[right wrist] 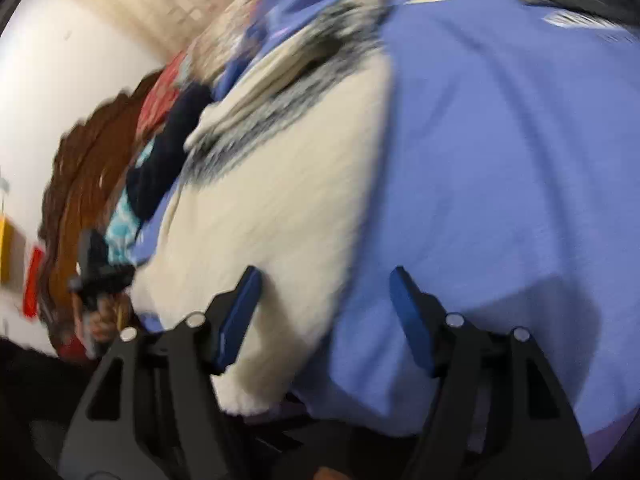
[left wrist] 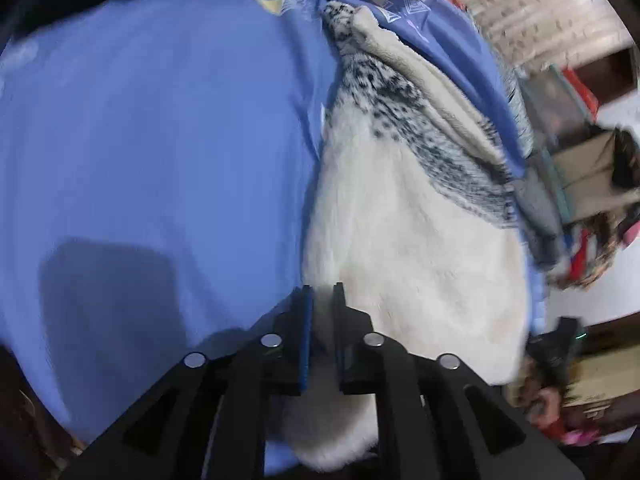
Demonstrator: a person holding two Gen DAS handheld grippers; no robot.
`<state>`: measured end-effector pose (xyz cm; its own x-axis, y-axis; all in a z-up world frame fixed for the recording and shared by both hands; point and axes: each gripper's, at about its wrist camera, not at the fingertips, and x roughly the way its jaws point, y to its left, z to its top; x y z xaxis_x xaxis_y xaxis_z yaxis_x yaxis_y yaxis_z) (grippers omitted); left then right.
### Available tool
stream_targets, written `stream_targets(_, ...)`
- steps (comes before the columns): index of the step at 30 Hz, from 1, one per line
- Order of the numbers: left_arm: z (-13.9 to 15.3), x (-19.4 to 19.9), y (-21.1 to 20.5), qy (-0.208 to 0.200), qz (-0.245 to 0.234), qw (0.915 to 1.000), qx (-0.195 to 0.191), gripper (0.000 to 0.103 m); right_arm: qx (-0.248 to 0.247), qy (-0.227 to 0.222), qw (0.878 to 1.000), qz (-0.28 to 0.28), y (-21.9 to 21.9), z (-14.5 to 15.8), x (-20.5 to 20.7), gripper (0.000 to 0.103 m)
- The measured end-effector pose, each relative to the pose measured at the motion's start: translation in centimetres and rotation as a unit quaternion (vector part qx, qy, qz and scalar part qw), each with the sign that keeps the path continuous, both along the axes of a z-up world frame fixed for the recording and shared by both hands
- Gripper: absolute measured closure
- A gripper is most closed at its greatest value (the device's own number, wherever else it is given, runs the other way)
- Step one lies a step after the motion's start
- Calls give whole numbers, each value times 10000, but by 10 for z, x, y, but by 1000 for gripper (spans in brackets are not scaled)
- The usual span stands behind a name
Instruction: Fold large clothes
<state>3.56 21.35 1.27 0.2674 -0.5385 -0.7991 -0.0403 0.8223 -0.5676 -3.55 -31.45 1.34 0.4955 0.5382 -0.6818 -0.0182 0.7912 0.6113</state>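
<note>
A large white fleecy garment with a black-speckled band and beige lining lies on a blue bedsheet. My left gripper is shut on the garment's near edge, with white fleece between its narrow jaws. In the right wrist view the same garment lies on the blue sheet. My right gripper is open, its blue pads wide apart, the left pad against the fleece and the right one over the sheet. The right gripper also shows far right in the left wrist view.
Piled clothes and cardboard boxes sit beyond the bed's right side. A brick wall stands behind. In the right wrist view a dark garment, red cloth and a wooden headboard lie at the left.
</note>
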Motion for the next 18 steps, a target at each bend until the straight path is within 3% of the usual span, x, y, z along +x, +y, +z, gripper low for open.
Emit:
stream_targets(3,6,-22,-3,-5,-40,9997,-248,65,445,80,9974,560,33,-1,-5,61)
stream_targets(8,7,-38,-24,8,-298,9993,-213,55,979,379,9912,806,56,-10,-21,69)
stream_targets(10,5,-42,-24,27,-316,9994,-153,55,1068,322,9917,642,50,-4,-28,91)
stream_targets(11,6,-42,-24,16,-302,9994,-150,56,1129,216,9925,414,42,5,-32,91)
stream_targets(12,9,-43,-23,-27,-281,9994,-179,71,1249,65,9918,246,33,17,-33,93)
stream_targets(13,12,-43,-22,-51,-276,9993,-244,75,1269,-76,9918,141,26,27,-34,94)
stream_targets(18,42,-42,-17,-264,-106,9954,-913,76,1143,-817,9898,-245,-1,87,-27,94)
